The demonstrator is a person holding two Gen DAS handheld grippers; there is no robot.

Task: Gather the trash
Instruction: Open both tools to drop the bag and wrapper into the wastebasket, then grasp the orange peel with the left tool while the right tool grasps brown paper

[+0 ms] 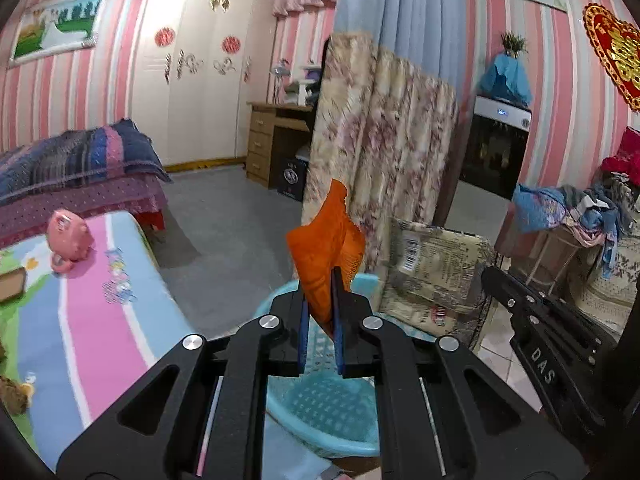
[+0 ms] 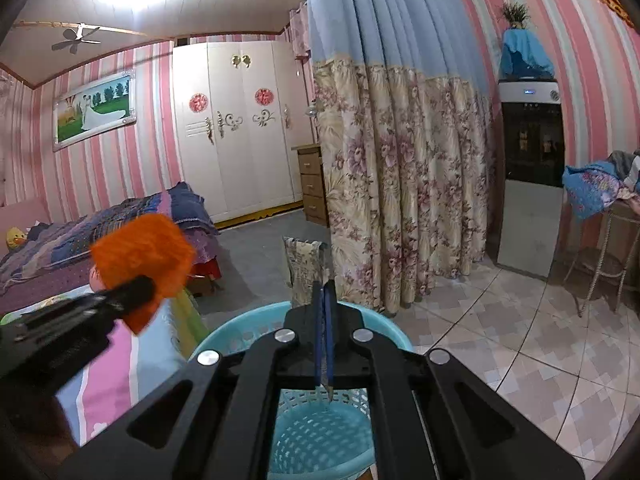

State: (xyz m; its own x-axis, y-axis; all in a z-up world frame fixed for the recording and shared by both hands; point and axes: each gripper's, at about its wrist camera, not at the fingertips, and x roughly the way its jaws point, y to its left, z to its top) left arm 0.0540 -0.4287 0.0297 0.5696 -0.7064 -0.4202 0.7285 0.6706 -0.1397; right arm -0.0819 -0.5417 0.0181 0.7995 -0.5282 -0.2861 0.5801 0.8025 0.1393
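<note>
1. A flowered curtain (image 2: 400,184) hangs through the middle of both views, with a white wardrobe (image 2: 236,128) behind it to the left.
2. A bed with a striped sheet (image 1: 92,312) fills the lower left of the left wrist view.
3. A light blue basket (image 2: 320,432) stands at the bottom centre of both views, below both tools.
4. The left tool (image 1: 320,312) is clamped tight on an orange wrapper (image 1: 328,240), which sticks up from its tips above the basket.
5. The right tool (image 2: 325,320) is closed on a beige printed wrapper (image 2: 304,268), held upright over the basket's far rim.
6. In the left wrist view the beige wrapper shows right of centre, just beside the orange one.
</note>
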